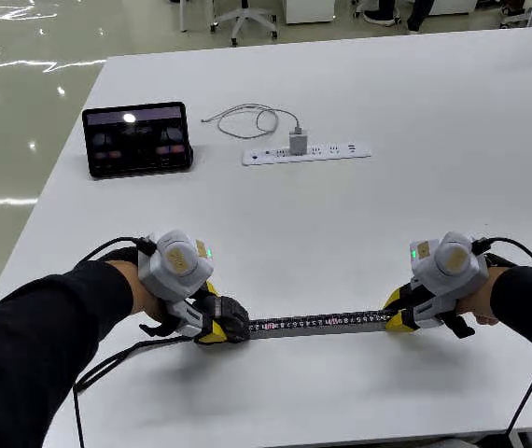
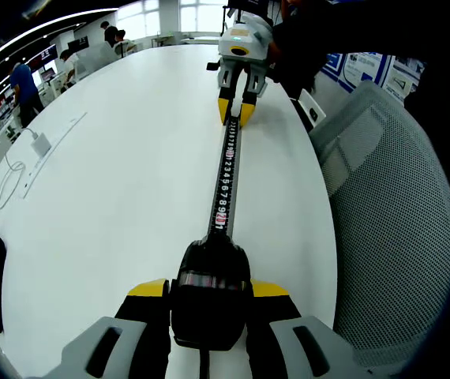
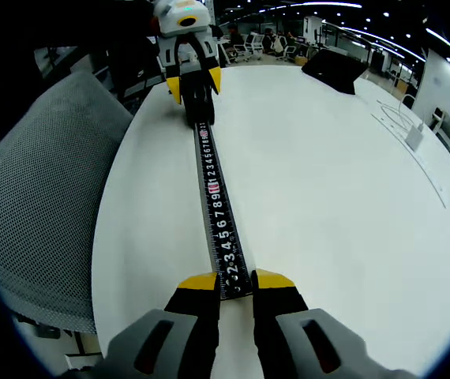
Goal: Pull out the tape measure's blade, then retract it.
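One tape measure (image 2: 211,304) is clamped by the left gripper (image 2: 209,289), its blade (image 3: 213,197) (one, extended) pinched by the right gripper (image 3: 235,280).

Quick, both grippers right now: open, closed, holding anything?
Left gripper: closed on the black tape measure case.
Right gripper: closed on the tip of the black numbered blade, which is pulled out.

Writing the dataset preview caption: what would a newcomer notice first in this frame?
The tape blade, stretched flat along the near edge of the white table: the left hand-held gripper clamps the black case, the right hand-held gripper pinches the blade's tip. Farther back sit a dark tablet and a power strip with a plugged-in charger.
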A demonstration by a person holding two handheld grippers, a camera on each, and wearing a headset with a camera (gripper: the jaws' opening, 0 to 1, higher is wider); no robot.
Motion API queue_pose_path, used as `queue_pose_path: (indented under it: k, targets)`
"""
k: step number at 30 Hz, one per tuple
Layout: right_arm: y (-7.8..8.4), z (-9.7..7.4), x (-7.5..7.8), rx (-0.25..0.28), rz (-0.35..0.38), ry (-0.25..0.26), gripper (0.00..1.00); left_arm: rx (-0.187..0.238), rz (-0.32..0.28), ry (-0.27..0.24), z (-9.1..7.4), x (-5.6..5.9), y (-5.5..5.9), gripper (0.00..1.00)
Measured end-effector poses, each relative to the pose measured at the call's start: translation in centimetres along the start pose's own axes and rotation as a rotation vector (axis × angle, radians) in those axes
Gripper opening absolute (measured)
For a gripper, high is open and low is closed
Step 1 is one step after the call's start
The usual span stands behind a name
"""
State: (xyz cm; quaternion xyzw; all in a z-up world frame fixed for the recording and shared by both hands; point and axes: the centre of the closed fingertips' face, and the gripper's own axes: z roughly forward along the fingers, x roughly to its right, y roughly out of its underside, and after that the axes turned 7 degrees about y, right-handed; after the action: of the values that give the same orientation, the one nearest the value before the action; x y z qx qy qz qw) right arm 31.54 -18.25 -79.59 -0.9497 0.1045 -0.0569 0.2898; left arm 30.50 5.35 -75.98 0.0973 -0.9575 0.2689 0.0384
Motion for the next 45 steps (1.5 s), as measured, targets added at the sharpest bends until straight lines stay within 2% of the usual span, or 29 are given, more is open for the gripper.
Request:
queue_pose_path:
  k: [16, 22, 32, 35, 41, 43, 45]
  targets:
    - [-0.1, -0.2, -0.1, -0.006, -0.004, 0.001, 0.11, 0.002, -0.001, 0.001, 0.1, 0.1, -0.1, 0.33]
    - [-0.3, -0.1, -0.2, -0.047, -0.033, 0.008, 0.12, 0.002, -0.003, 0.006, 0.2, 0.0, -0.1, 0.33]
    - [-0.3, -0.1, -0.4, -0.079, -0.079, 0.015, 0.13, -0.002, 0.002, 0.010, 0.2, 0.1, -0.1, 0.33]
    - [-0.1, -0.2, -0.5, -0.080, -0.075, 0.013, 0.19, -0.002, 0.003, 0.007, 0.2, 0.1, -0.1, 0.33]
    - [0.2, -0.8, -0.6, -0.079, -0.066, 0.004, 0.23, 0.009, -0.002, 0.010, 0.2, 0.0, -0.2, 0.33]
    - [0.4, -1.0, -0.8, -0.081, -0.052, -0.005, 0.26, -0.012, 0.002, 0.014, 0.2, 0.1, -0.2, 0.33]
    - [0.7, -1.1, -1.0, -0.086, -0.055, -0.009, 0.28, -0.075, 0.058, 0.031, 0.1, 0.2, 0.0, 0.33]
